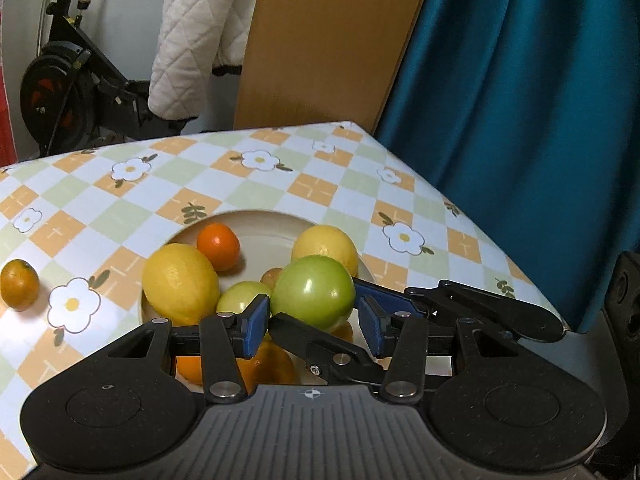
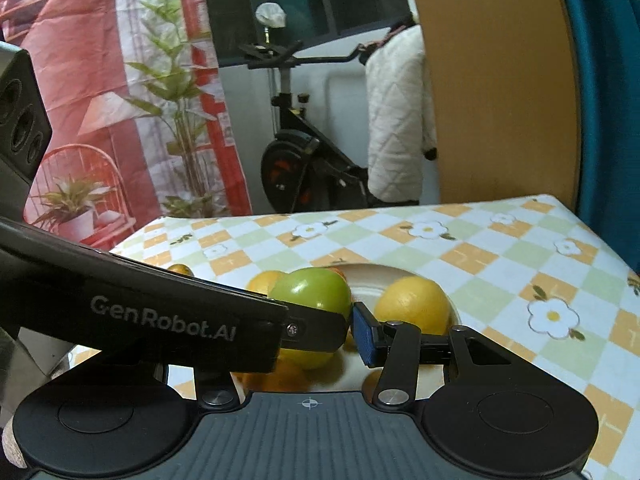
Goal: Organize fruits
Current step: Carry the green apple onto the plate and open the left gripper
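Desk, checked cloth. The plate sits near its front edge, already crowded with two lemons and smaller fruit.

Right tongs cross in from the right and appear pinched on the large green fruit, which is over the plate's front half. Left tongs are partly spread with pads either side of the same fruit; we cannot tell whether they press on it.

Our judgement is that this step is seating the green fruit. We would keep one firm grip, back the other tongs clear, lower into the bare patch beside the lemons, then release gently, since round fruit rolls.

One small orange lies off the plate toward the desk's left edge; it remains to be collected.
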A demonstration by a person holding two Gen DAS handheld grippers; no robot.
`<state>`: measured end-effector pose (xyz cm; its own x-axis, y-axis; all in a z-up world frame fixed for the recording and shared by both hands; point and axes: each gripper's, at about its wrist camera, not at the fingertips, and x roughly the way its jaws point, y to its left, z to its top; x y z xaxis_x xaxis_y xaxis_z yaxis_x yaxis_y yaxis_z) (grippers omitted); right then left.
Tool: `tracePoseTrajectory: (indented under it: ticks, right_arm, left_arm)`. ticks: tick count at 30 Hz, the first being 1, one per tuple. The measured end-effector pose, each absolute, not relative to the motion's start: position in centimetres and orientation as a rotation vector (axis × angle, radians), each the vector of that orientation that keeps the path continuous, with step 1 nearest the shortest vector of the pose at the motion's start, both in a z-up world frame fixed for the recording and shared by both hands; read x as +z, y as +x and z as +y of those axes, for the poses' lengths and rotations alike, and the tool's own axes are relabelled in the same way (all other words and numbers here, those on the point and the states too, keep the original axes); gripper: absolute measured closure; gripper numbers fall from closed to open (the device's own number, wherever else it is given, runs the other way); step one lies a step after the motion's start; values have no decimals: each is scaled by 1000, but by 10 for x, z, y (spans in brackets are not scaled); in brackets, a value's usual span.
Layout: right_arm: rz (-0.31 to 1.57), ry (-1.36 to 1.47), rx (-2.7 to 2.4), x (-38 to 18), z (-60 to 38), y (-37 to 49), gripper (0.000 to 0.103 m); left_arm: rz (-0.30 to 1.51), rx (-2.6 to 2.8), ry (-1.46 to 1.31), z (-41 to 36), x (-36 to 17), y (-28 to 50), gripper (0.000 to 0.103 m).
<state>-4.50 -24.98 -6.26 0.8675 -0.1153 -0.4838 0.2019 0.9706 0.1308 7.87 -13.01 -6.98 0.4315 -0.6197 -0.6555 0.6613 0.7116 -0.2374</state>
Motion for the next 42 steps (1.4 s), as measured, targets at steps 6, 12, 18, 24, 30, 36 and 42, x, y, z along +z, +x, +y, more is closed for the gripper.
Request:
tracePoseTrajectory:
  ticks: [6,12,18,24,30,36,42]
  right_arm:
    - [524,217,-169,-72,-258,-41,59]
    - [546,246,-172,-80,-264,-40,59]
    - [548,267,-165,-84,-266,-40,59]
    - [547,296,-157,-89,-270,-41,59]
    - [548,285,-158,-89,-268,-41,59]
    - [553,250,-166,-88,-264,-41,59]
    - [556,227,-180,-88,-263,-42,60]
  left_arm:
    - [822,-790,82,-138,-76,82,52]
    - [846,-785,97,-144,-82,85,52]
    - [841,-783,103,-143,-82,84,52]
    - [828,-781,118,-144,-83,81,52]
    - [822,-777,124,-144,-84,79,52]
    - [818,-775,124,-142,-84,77,52]
    - [811,-780,117,-139,-84,75,52]
